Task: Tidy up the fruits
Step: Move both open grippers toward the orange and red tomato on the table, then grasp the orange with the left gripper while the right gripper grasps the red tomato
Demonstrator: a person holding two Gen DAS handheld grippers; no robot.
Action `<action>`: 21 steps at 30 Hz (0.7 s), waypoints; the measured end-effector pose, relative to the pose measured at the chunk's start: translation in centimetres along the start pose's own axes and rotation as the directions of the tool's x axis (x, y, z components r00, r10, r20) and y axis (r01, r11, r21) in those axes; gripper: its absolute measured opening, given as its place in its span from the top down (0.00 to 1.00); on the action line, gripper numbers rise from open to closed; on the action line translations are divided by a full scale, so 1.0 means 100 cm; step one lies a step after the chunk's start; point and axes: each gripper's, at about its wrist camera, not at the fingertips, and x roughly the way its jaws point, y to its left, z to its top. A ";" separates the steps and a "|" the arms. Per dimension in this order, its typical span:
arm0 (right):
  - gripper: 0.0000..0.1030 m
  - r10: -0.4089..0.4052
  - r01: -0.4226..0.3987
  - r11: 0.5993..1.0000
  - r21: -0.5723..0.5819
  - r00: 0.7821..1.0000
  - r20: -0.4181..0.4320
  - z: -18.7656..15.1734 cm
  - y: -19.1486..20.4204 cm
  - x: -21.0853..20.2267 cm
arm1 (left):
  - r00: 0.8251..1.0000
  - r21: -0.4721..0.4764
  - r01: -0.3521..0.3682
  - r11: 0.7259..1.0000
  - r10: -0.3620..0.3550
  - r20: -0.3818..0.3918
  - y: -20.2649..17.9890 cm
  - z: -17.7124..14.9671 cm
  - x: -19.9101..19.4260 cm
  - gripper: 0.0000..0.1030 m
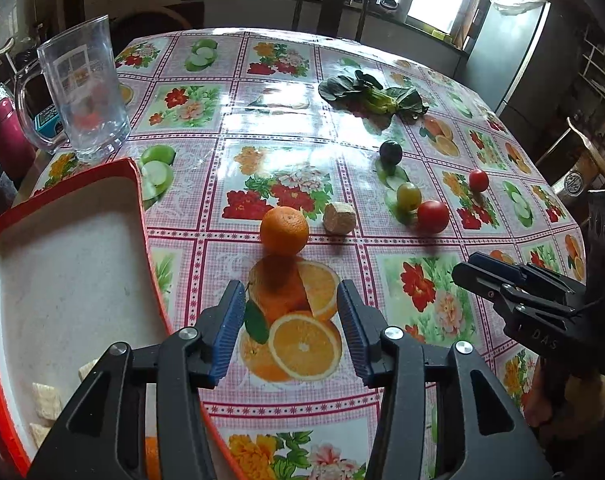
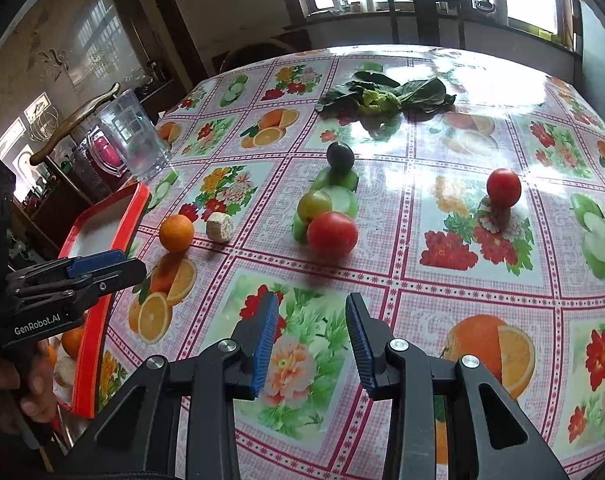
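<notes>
Clear: patterned oilcloth before round orange fruit (image 1: 284,231) | Blocked: pale crumbly block (image 1: 339,218) touching right; red-rimmed tray (image 1: 142,216) left

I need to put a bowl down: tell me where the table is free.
Free: the wide patch between the glass mug, the leafy greens and the orange. Crowded: around the two tomatoes, green fruit and dark fruit.

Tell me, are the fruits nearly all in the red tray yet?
Not yet. The red tray holds only some pale cubes and something orange near its front edge. Both the left gripper and right gripper are open and empty. Left on the table: the orange, two red tomatoes, a green fruit, a dark fruit and one more pale cube.
</notes>
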 end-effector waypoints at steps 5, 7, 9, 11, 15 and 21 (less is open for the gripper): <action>0.62 -0.025 0.025 1.000 -0.003 1.000 -0.006 0.012 -0.004 0.017 | 1.000 -0.005 -0.013 1.000 0.013 -0.017 0.001 0.016 0.019 0.55; 0.62 -0.029 0.029 1.000 -0.001 1.000 -0.007 0.017 -0.006 0.024 | 0.999 -0.004 -0.017 1.000 0.017 -0.029 0.001 0.021 0.027 0.55; 0.62 -0.033 0.033 0.999 0.000 0.999 -0.009 0.021 -0.007 0.030 | 0.999 -0.015 -0.016 1.000 0.016 -0.038 0.003 0.026 0.034 0.55; 0.62 -0.043 0.043 0.999 -0.006 0.999 -0.002 0.024 -0.007 0.034 | 0.999 -0.018 -0.020 1.000 0.019 -0.049 0.003 0.030 0.042 0.55; 0.64 -0.075 0.075 0.997 -0.033 0.997 0.013 0.029 -0.005 0.039 | 0.998 -0.008 -0.034 0.999 0.033 -0.061 0.001 0.034 0.054 0.56; 0.68 -0.088 0.089 0.994 -0.067 0.996 0.029 0.025 0.002 0.035 | 0.998 0.031 -0.027 0.999 0.029 -0.053 -0.005 0.035 0.056 0.71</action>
